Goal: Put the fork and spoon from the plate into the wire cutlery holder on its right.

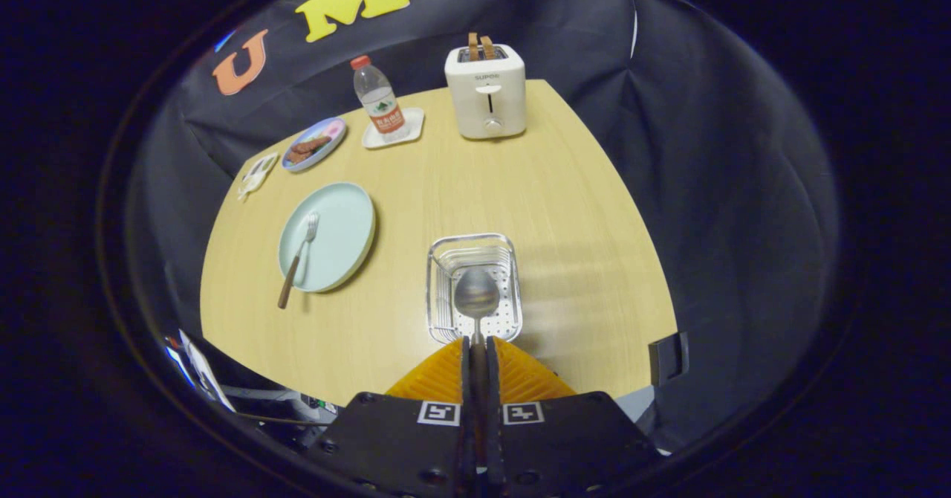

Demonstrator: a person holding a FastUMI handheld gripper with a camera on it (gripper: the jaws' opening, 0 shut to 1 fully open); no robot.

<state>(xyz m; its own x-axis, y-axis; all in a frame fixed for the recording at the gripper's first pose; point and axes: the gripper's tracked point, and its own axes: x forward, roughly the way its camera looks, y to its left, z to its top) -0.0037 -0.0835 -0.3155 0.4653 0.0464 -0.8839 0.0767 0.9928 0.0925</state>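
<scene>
Gripper [475, 343]: clamped on spoon [476, 295] handle.
Spoon: bowl held just ahead, over wire cutlery holder [443, 254].
Fork [299, 256]: left on plate [338, 230].

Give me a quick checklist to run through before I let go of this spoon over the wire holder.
1. Grip: gripper shut on the spoon handle, bowl pointing ahead. Ok.
2. Alignment: spoon bowl appears over the wire cutlery holder opening. Ok.
3. Height above the holder: cannot tell from this view.
4. Holder position: standing on the table, right of the plate. Ok.
5. Holder contents: nothing seen inside under the spoon. Ok.
6. Remaining work: fork lies on the plate, handle over the rim. Not ok, task unfinished.
</scene>
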